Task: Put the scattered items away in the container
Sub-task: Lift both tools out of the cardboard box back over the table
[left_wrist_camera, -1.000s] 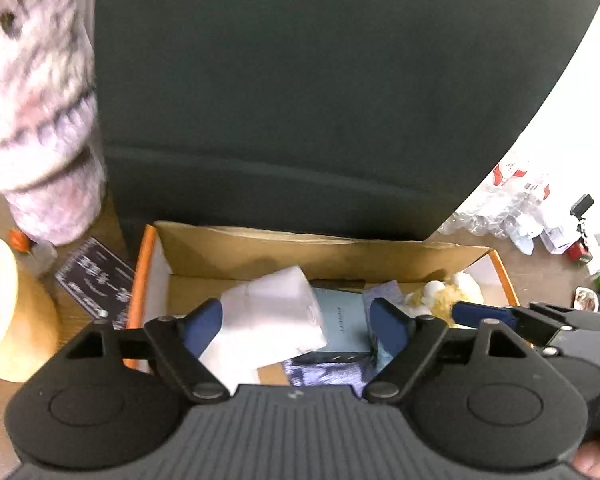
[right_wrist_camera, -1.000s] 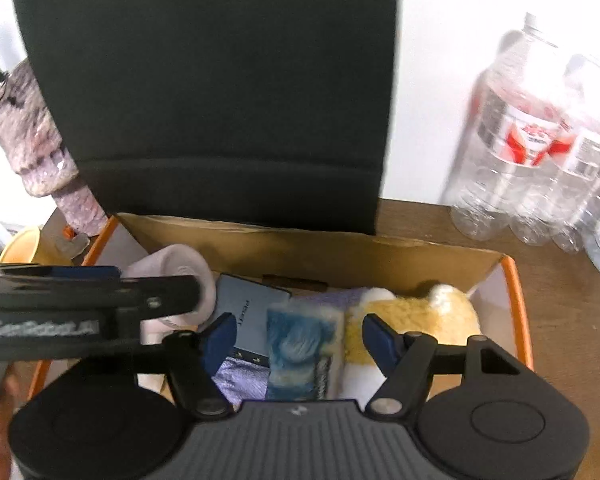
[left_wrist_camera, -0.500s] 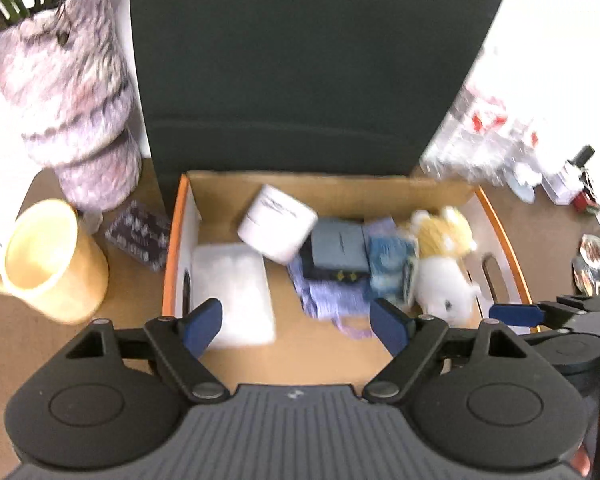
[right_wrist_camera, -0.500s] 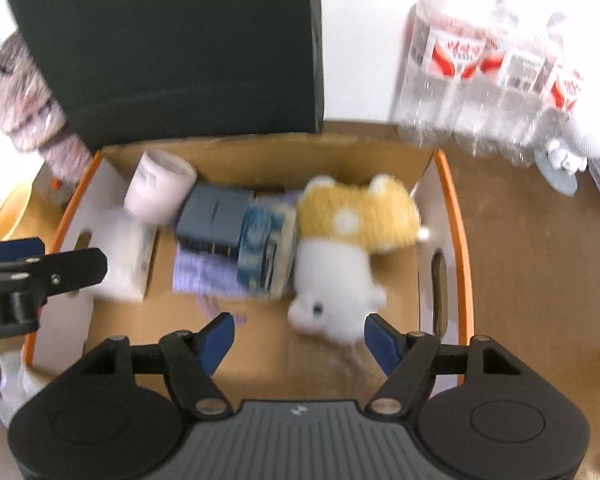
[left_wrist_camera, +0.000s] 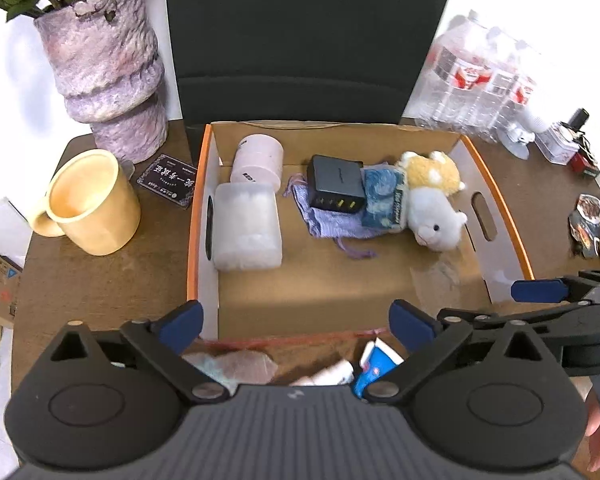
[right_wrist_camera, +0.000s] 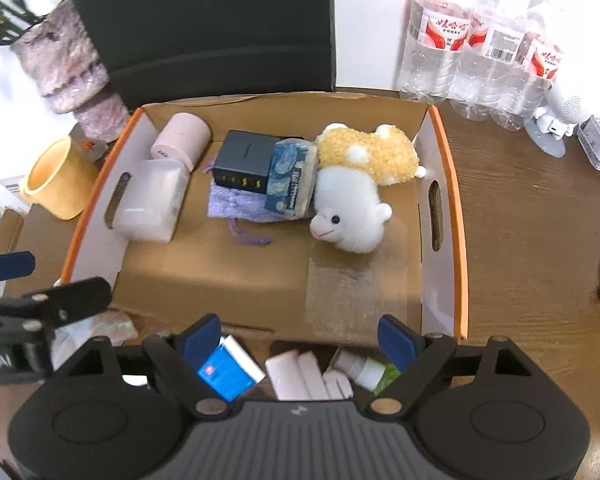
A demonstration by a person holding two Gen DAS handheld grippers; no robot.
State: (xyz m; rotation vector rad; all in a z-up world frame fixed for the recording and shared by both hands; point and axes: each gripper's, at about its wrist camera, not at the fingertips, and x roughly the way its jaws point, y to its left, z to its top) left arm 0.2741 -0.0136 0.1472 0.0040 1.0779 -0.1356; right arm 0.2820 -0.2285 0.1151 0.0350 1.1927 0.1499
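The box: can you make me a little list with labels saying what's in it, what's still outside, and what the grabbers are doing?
container: cardboard box with orange rims
inside: plush toy, black charger, purple pouch, pink roll, white pack
outside, near edge: blue-and-white packet, pink packets
left gripper: open, empty
right gripper: open, empty

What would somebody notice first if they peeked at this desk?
Probably the white and yellow plush toy lying on its side at the right of the cardboard box, next to a blue tissue pack and a black charger. Then the big yellow mug left of the box, under a fuzzy purple vase.
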